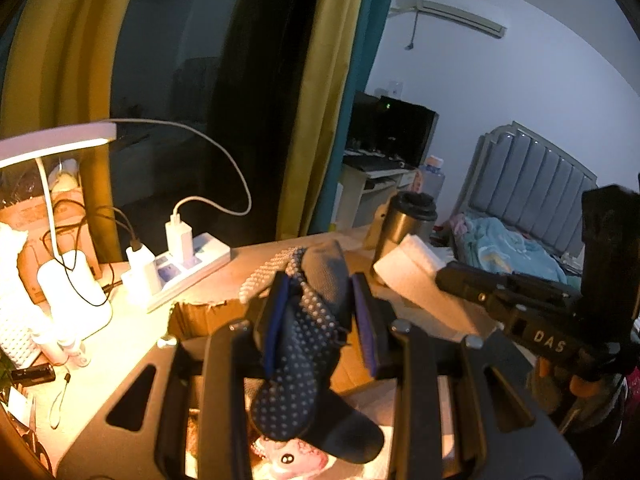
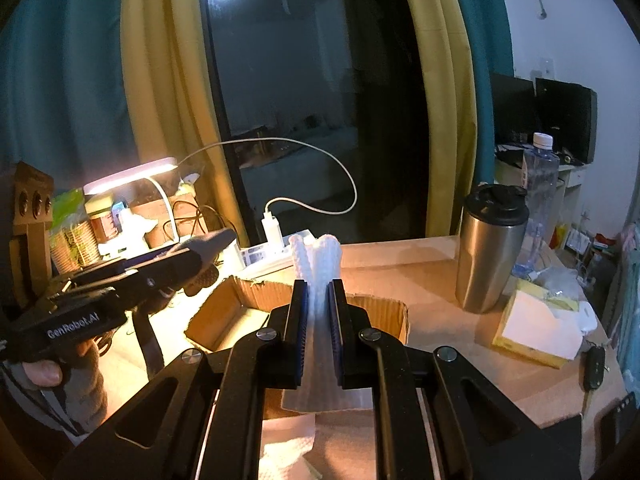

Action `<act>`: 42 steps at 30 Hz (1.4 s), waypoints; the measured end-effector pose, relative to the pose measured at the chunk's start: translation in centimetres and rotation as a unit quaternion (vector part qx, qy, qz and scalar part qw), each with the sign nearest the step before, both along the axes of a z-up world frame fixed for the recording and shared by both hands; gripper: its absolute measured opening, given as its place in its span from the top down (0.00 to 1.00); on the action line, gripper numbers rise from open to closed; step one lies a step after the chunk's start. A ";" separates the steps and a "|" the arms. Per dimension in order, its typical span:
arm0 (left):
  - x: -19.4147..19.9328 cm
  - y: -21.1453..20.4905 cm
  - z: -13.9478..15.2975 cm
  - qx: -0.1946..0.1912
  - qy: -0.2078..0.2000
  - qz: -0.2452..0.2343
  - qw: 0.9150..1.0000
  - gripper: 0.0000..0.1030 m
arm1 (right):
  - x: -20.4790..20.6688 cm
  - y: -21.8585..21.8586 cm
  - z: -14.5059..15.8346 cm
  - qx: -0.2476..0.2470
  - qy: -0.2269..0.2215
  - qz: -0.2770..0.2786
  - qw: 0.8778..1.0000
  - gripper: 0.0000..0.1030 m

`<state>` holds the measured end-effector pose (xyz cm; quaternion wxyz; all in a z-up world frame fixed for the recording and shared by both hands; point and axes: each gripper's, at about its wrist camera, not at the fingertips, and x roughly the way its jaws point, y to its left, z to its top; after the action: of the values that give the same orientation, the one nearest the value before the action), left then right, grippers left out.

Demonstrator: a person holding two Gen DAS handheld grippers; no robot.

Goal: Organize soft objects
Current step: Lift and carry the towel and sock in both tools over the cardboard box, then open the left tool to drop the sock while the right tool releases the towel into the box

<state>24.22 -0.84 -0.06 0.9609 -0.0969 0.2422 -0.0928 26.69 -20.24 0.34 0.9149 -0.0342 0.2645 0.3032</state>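
Above the cardboard box point(image 2: 240, 312), left tool point(image 1: 320, 312) pinches a dotted sock point(image 1: 304, 320), right tool point(image 2: 319, 320) a white sock point(image 2: 318, 272).

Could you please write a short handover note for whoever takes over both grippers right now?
Left gripper: shut on a dark dotted sock, held above the box.
Right gripper: shut on a white knit piece, also over the box.
On the desk below: a pink soft toy on white paper, directly under the left gripper.
Done: both soft items are picked up.
Left: probably drop both into the box, then collect the toy. What is already inside the box cannot be seen.
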 end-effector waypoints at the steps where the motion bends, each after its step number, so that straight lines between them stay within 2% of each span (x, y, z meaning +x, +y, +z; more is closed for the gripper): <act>1: 0.4 0.0 -0.2 0.000 0.002 0.002 1.000 0.69 | 0.3 0.1 -0.1 0.001 0.001 0.001 1.000 0.88; 11: 3.9 -1.2 -3.4 0.001 0.034 0.009 0.999 0.68 | 3.8 0.1 -3.4 0.009 0.043 0.002 0.999 0.88; 19: 6.5 -1.8 -7.2 -0.004 0.073 0.011 0.997 0.69 | 5.6 0.4 -6.3 0.017 0.081 0.005 0.997 0.88; 32: 9.2 -2.9 -11.1 -0.009 0.130 -0.005 0.991 0.67 | 8.1 0.9 -10.0 -0.002 0.123 -0.011 0.992 0.88; 36: 9.4 -2.8 -11.3 -0.010 0.141 -0.006 0.990 0.61 | 8.4 1.1 -10.6 -0.004 0.129 -0.011 0.992 0.88; 37: 9.4 -2.7 -11.3 -0.011 0.141 -0.006 0.990 0.53 | 8.4 1.1 -10.6 -0.005 0.129 -0.011 0.992 0.88; 39: 9.2 -2.6 -11.1 -0.012 0.137 -0.006 0.991 0.44 | 8.4 1.1 -10.5 -0.006 0.129 -0.012 0.992 0.88; 42: 8.7 -2.3 -10.5 -0.019 0.131 -0.006 0.991 0.44 | 8.1 1.2 -10.3 -0.009 0.125 -0.012 0.992 0.83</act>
<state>32.92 -3.13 -10.60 0.9184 -0.1250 0.3647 -0.0892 34.84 -19.04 -9.91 0.8780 -0.0005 0.3797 0.2915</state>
